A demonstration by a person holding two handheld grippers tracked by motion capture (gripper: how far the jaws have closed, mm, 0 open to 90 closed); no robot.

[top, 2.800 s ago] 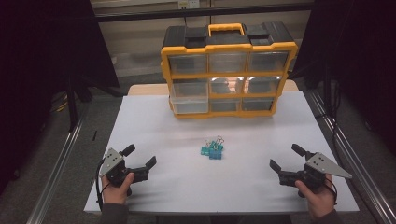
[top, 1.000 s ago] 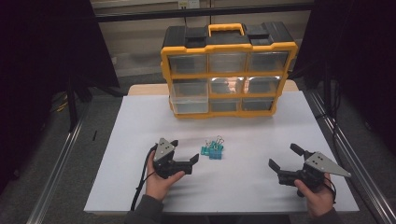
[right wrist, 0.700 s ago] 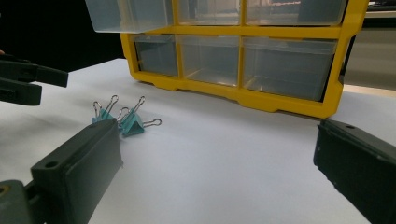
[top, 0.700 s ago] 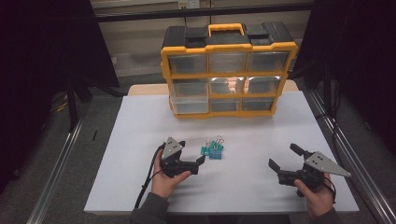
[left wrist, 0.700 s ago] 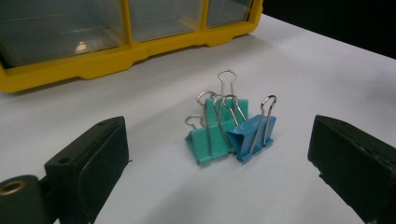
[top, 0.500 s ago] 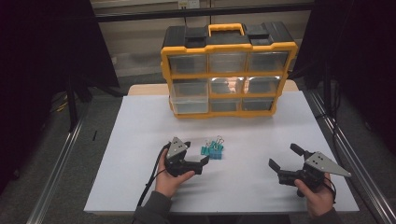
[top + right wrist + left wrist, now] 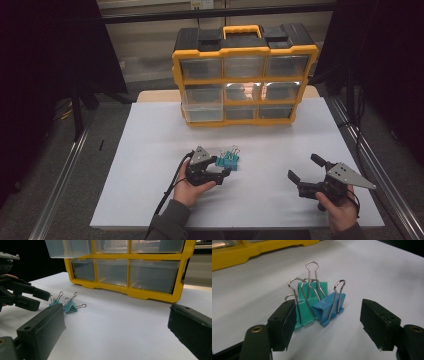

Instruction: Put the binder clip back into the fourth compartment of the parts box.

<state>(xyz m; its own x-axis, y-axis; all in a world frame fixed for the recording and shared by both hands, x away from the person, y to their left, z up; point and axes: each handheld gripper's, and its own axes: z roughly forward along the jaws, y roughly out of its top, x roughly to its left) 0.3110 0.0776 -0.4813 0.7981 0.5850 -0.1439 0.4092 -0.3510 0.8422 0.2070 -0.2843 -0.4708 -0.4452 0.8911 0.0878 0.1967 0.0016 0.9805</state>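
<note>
Left gripper [image 7: 223, 168] has slid up to the binder clips [image 7: 230, 160] — fingers closing, not yet grasping.

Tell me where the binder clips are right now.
In the high view the binder clips sit in a small cluster near the middle of the white table, in front of the yellow organizer, just ahead of the left tongs.
</note>
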